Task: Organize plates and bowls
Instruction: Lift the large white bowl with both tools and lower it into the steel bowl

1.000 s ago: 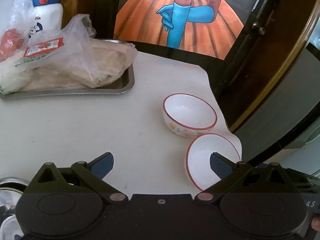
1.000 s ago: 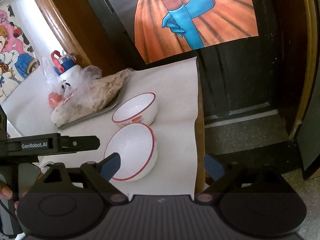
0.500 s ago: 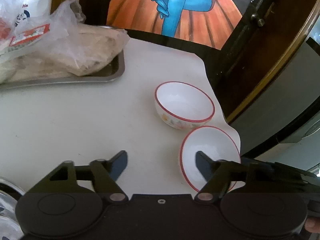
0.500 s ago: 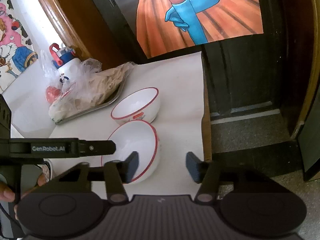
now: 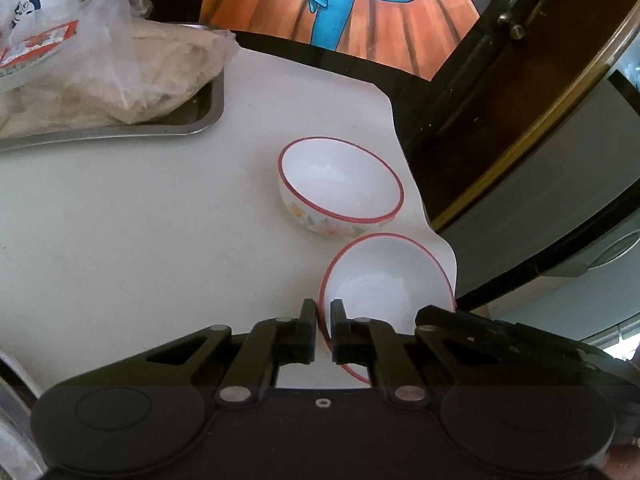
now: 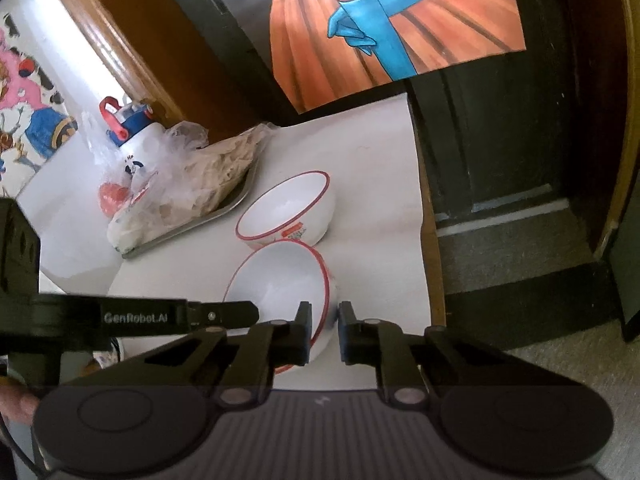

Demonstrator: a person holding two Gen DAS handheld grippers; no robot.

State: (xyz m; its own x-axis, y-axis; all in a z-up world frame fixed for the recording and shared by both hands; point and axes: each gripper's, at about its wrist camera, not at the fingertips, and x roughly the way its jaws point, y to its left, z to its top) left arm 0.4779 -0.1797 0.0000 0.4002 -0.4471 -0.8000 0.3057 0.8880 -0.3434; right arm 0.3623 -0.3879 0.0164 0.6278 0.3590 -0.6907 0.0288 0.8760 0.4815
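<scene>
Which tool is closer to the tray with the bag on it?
Left. The left tool grips the near bowl's rim on the tray's side. The right tool grips the rim on the opposite side, farther from the tray.

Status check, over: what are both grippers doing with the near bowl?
Left hand-held gripper and right hand-held gripper both shut on near bowl rim, opposite sides. Far bowl touching it. Path otherwise clear.
</scene>
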